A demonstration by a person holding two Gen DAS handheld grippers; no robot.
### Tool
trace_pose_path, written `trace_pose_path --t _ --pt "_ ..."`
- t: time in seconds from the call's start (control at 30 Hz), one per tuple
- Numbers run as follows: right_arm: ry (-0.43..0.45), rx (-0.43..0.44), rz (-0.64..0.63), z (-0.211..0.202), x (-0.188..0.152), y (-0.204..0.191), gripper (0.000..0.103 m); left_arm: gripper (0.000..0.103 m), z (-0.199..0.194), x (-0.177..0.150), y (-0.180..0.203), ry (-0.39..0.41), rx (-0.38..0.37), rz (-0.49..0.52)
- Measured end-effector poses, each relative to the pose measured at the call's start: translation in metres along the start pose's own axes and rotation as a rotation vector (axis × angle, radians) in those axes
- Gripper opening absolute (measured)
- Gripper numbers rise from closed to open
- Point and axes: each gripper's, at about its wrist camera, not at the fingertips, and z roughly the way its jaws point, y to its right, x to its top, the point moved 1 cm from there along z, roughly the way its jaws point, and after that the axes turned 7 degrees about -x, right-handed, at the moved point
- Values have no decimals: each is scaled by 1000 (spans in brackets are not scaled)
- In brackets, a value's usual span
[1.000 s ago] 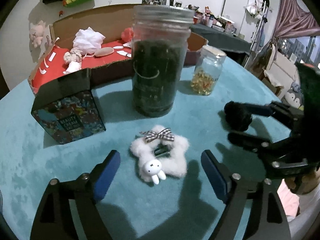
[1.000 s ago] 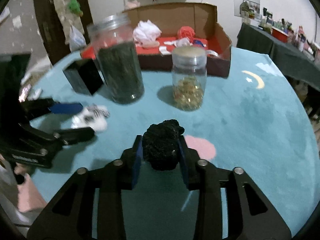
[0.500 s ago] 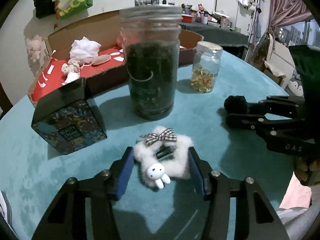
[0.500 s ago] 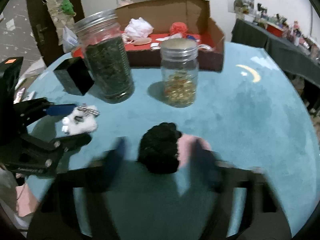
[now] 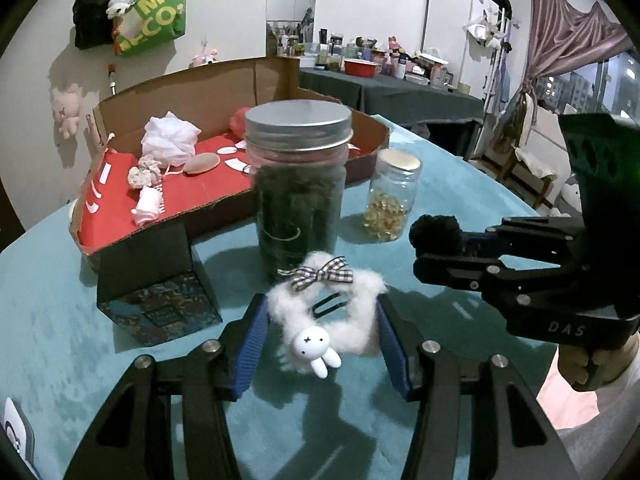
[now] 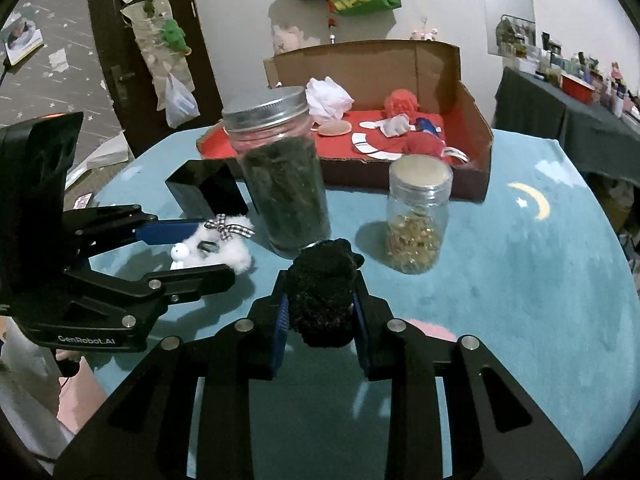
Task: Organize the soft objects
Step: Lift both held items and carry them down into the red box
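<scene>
- Left gripper [image 5: 320, 334] has its blue pads squeezed onto both sides of the fluffy white star-shaped hair clip [image 5: 326, 322], with its checked bow and little rabbit charm. It hangs just in front of the tall jar [image 5: 298, 188].
- Right gripper [image 6: 319, 310] is closing, jaws pinching a black fuzzy pom-pom [image 6: 322, 290], also just in front of the tall jar and a touch to its right.
- Small jar [image 6: 418, 216] of amber capsules stands right of the tall jar.
- Black printed box [image 5: 154, 278] sits to the tall jar's left.
- Behind the tall jar, a red-lined cardboard box [image 6: 472, 120] holds white and red soft bits.
- All of it rests on the teal tablecloth [image 6: 520, 280].
</scene>
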Motion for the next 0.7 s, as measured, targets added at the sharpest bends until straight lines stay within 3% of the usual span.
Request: trace_pose_path --t 0.37,0.7 --pt "-15 10 21 2 0 5 26 56 -11 0 -9 15 24 -28" --pt "37 -14 60 -13 18 27 26 56 -45 17 -40 78 97 -67"
